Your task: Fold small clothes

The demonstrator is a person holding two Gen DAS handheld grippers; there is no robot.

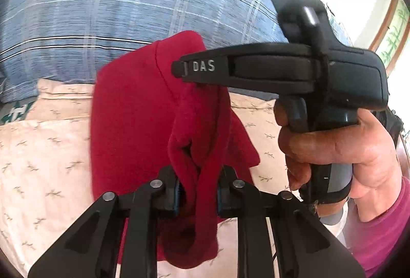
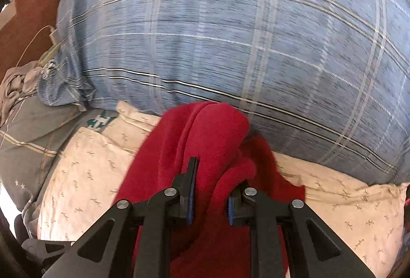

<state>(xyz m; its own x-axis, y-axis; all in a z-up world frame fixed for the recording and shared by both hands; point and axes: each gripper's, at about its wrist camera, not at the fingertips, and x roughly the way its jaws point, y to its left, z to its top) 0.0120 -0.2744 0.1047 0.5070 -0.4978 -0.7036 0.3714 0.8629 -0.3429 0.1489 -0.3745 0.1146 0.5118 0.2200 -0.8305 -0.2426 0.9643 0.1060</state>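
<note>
Bedding is filling both views: a cream sheet [image 2: 84,175] with tiny sprigs is lying close by, and a big blue plaid pillow [image 2: 217,47] is sitting behind it. Closest in the left wrist view, the left gripper [image 1: 197,191] is squeezing a bunched fold of the red cloth [image 1: 133,119], with both pads pressing into it. The cloth is hanging in the air over the sheet, between the two grippers. A little farther off in that view, the right gripper [image 1: 179,68] is reaching in from the side, and a hand [image 1: 340,150] with a pink sleeve [image 1: 384,232] is holding its handle. In the right wrist view, the right gripper is pinching another fold of the same red cloth. Far off to the left, some grey bedding [image 2: 23,109] is lying crumpled.
</note>
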